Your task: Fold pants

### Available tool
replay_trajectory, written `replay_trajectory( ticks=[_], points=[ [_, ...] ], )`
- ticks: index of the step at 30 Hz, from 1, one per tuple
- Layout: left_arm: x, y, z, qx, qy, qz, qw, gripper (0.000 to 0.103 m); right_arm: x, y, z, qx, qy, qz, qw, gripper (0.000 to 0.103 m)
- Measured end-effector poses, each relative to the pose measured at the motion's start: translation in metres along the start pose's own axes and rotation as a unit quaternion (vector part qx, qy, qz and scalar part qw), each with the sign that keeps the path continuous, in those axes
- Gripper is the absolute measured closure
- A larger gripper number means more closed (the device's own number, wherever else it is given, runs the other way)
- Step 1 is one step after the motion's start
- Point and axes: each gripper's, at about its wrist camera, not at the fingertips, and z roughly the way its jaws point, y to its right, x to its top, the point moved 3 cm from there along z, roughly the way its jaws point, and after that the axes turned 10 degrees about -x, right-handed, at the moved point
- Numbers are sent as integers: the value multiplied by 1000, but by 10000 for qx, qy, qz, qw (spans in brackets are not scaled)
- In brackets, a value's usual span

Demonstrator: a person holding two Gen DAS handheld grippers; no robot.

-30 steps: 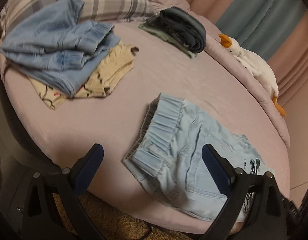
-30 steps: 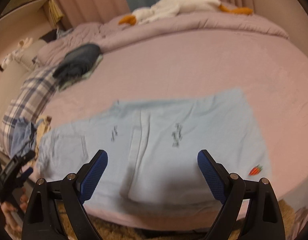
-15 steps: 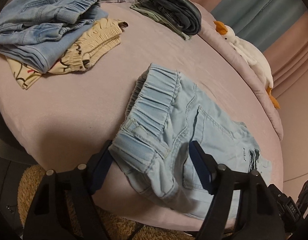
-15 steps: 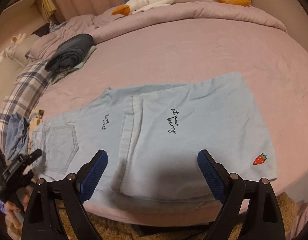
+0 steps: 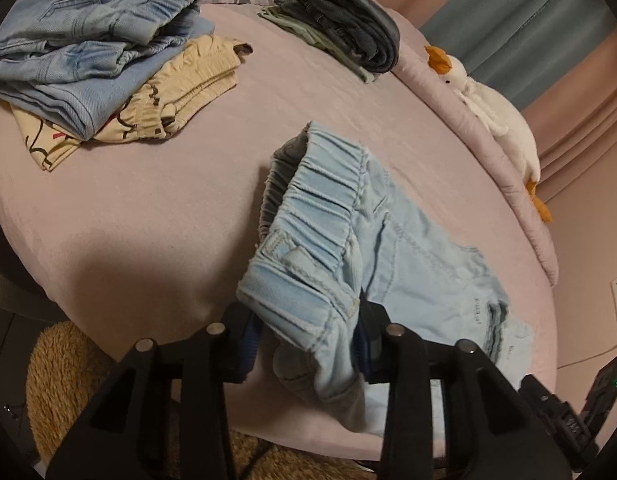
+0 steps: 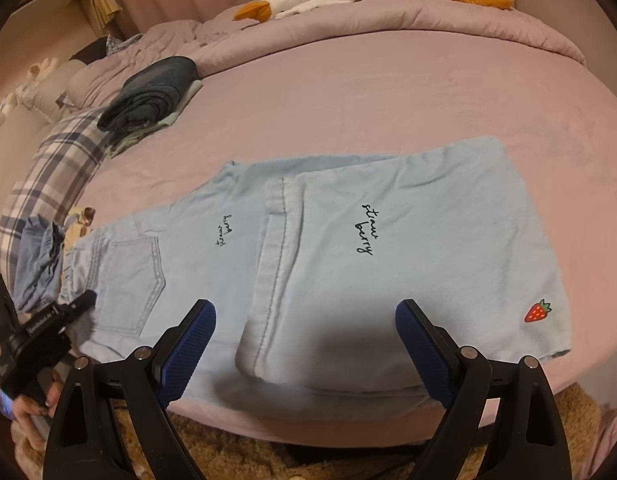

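Pale blue denim pants lie flat on the pink bed, along its near edge. Legs already doubled back toward the waist; hem of the folded leg runs across mid-garment. Black script "straw berry" on the upper layer, again upside down on the layer beneath. Small red strawberry near the right corner. Back pocket faces up at the left. Elastic waistband is gathered, its near corner bunched and lifted off the sheet.

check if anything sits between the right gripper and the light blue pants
Nothing visible does. The open right gripper hangs directly over the near edge of the light blue pants, with only bare fabric and its own shadow beneath.
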Motion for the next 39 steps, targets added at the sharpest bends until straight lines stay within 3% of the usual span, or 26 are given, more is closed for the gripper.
replay_trajectory(
  ticks=[7, 15, 20, 25, 31, 34, 37, 39],
  points=[
    [5, 52, -35, -557, 332, 495, 9967, 69, 2, 17, -3, -4, 59, 248, 9997, 12],
    [-6, 146, -39, -1340, 234, 1544, 9786, 70, 3, 40, -15, -116, 280, 519, 9982, 12],
    [-27, 206, -17, -1611, -113, 2267, 9605, 70, 1, 61, -22, -213, 391, 765, 9961, 12],
    [-59, 244, 25, -1692, -655, 2708, 9454, 70, -5, 84, -27, -317, 434, 1075, 9928, 12],
    [-101, 255, 90, -1526, -1474, 2831, 9353, 68, -10, 110, -26, -345, 306, 1386, 9893, 12],
    [-113, 251, 110, -1602, -1821, 2732, 9309, 57, -15, 118, -27, -306, 284, 1471, 9882, 12],
    [-119, 257, 104, -1651, -1840, 2877, 9253, 43, -17, 123, -29, -335, 265, 1521, 9874, 12],
    [-119, 258, 93, -1831, -1923, 2802, 9225, 22, -18, 127, -29, -288, 249, 1595, 9865, 12]
  ],
)
